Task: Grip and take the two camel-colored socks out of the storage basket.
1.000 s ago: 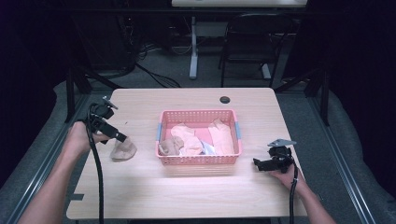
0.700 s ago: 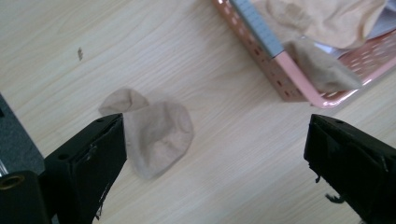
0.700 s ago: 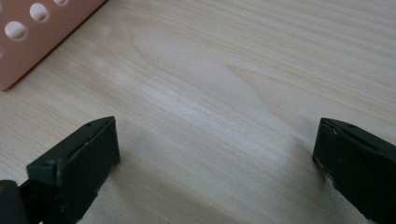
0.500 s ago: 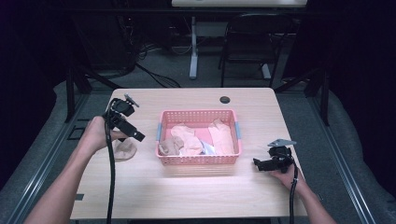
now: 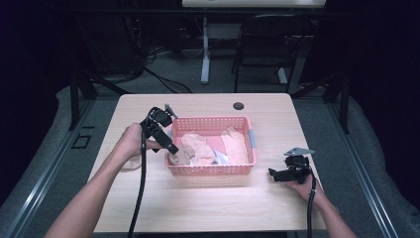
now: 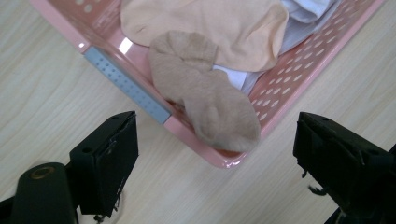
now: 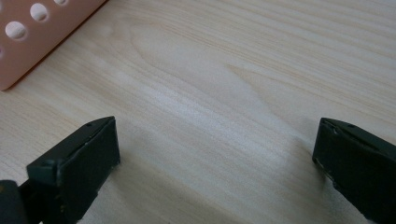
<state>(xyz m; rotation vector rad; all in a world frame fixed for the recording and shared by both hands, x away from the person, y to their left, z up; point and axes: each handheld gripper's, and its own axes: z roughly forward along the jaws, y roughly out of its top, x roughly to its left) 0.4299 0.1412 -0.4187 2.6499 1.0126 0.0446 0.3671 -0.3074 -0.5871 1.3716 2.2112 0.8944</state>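
Note:
A pink perforated basket [image 5: 213, 171] sits mid-table with several socks in it. A tan sock [image 6: 205, 93] hangs over its near left corner, on a peach sock [image 6: 210, 23]. My left gripper [image 5: 171, 148] hovers over that corner. In the left gripper view it [image 6: 215, 158] stands open and its jaws have just been closing a little. Nothing touches the pads, and the tan sock lies beyond the gap. Another tan sock [image 5: 130, 162] lies on the table by the left hand. Right of the basket, my right gripper [image 5: 274, 173] rests low, open [image 7: 215, 158] over bare wood.
A small black round object [image 5: 238, 105] sits near the table's far edge. White cloth [image 6: 308, 9] lies deeper in the basket. A basket corner [image 7: 37, 32] is close to the right gripper's left. A chair [image 5: 262, 54] and cables stand beyond the table.
My left hand has moved right, from above the tan sock on the table to the basket's near left corner. The right hand has stayed still.

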